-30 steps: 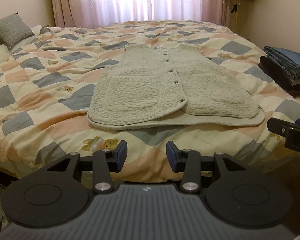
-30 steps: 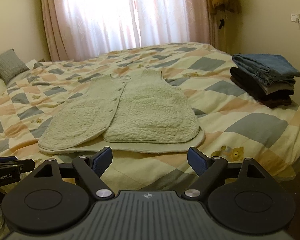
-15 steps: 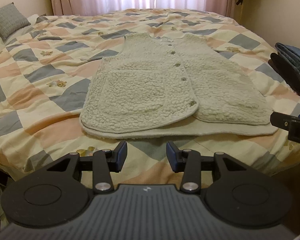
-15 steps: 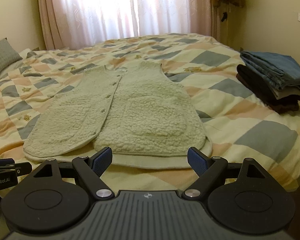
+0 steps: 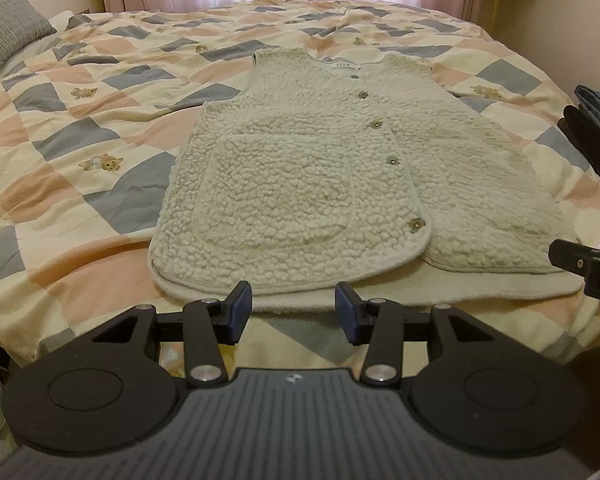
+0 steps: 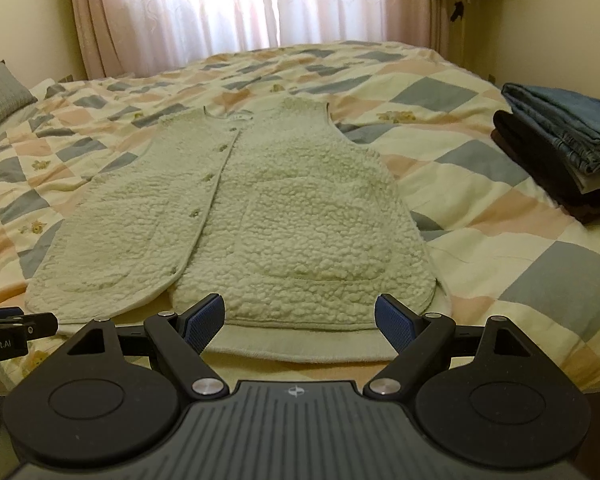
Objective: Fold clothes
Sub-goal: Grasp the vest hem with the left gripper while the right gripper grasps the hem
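Left tongs [image 5: 294, 312] spread moderately, pinching nothing, poised just short of the near hem of the fleece vest [image 5: 300, 192]. Right tongs [image 6: 300, 322] spread wider, likewise holding nothing, lined up with the same hem on the vest's other half [image 6: 300, 220]. Tip of the right tongs visible at the far right edge of the left wrist view, beside the vest's hem corner.

Vest laid flat and face up on the patchwork quilt [image 5: 80, 152], front panels buttoned together, collar pointing away towards the curtains [image 6: 228, 4], hem nearest the bed's edge. Beyond the vest's right side, well apart from it, a stack of folded clothes [image 6: 560, 148] with blue denim on top. Beyond the vest's left shoulder, far off at the head of the bed, a grey cushion [image 5: 14, 22].
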